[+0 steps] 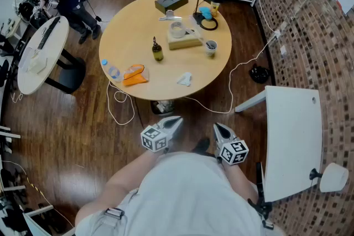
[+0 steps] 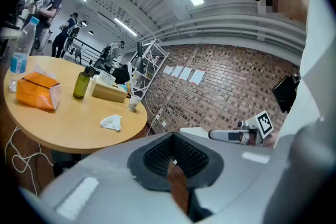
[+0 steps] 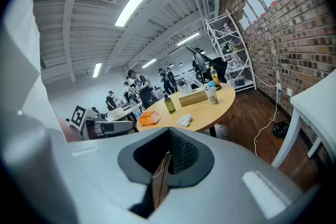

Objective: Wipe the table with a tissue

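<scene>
Left gripper (image 1: pixel 175 120) and right gripper (image 1: pixel 218 127) sit low centre, jaws shut on nothing. Tissue (image 1: pixel 185 79) lies crumpled near the table (image 1: pixel 133 30) edge, mid-frame above them.

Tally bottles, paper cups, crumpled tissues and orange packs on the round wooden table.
Bottles: 2 (green bottle, clear water bottle)
Paper cups: 1
Crumpled tissues: 1
Orange packs: 1
Total: 5
White round item on the wooden box: unclear, not counted.
</scene>
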`<state>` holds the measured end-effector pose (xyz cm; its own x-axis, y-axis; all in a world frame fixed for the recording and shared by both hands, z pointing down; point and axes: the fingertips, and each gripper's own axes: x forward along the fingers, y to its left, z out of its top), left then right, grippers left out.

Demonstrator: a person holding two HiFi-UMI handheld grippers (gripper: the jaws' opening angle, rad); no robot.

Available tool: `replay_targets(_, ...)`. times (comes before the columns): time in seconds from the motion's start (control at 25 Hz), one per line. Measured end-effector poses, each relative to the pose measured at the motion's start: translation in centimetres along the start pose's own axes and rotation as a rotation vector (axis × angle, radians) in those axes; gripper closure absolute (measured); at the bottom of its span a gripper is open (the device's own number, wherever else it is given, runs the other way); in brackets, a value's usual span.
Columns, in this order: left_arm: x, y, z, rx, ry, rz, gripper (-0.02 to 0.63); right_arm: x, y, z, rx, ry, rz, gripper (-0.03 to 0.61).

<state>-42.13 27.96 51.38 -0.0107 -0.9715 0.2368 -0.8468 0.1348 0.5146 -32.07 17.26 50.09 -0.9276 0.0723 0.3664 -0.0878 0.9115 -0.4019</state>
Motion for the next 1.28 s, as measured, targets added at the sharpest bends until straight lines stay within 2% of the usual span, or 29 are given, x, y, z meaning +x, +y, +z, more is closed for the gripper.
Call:
replay_targets(0.2, 5.1, -1.3, 0.8, 0.019, 0.015, 0.008, 0.611, -0.1, -4.8, 2.2, -0.021, -0.004, 0.022, 0.571)
replay_targets(0.36, 7.7, -1.2, 0.8, 0.043, 0.047, 0.055, 0.611, -0.6, -7.5, 3.1, -0.033, 0.0, 0.053, 0.571)
replay_targets(0.52, 9.7, 0.3, 2.1, 0.102, 0.073, 0.124, 0.611, -0.7, -9.5, 4.4, -0.046, -0.013, 0.096, 0.571)
replay_targets(0.68, 10.8, 1.8, 2.6, 0.101, 0.081, 0.198, 0.611, -1.9, -11.8, 4.1, -0.018, 0.0, 0.086, 0.571)
replay_targets(0.88, 11.5, 4.7, 2.6, 0.143, 0.171, 0.267, 0.609, -1.9, -13.5, 4.0, 0.026, 0.01, 0.069, 0.571)
replay_targets(1.08, 12.6, 8.3, 2.3, 0.129, 0.245, 0.338, 0.607, -1.2, -14.2, 5.1, 0.04, 0.024, 0.055, 0.571)
replay_targets(1.28, 15.8, 13.2, 1.8, 0.11, 0.315, 0.411, 0.475, -1.0, -16.5, 6.8, 0.048, 0.035, -0.016, 0.571)
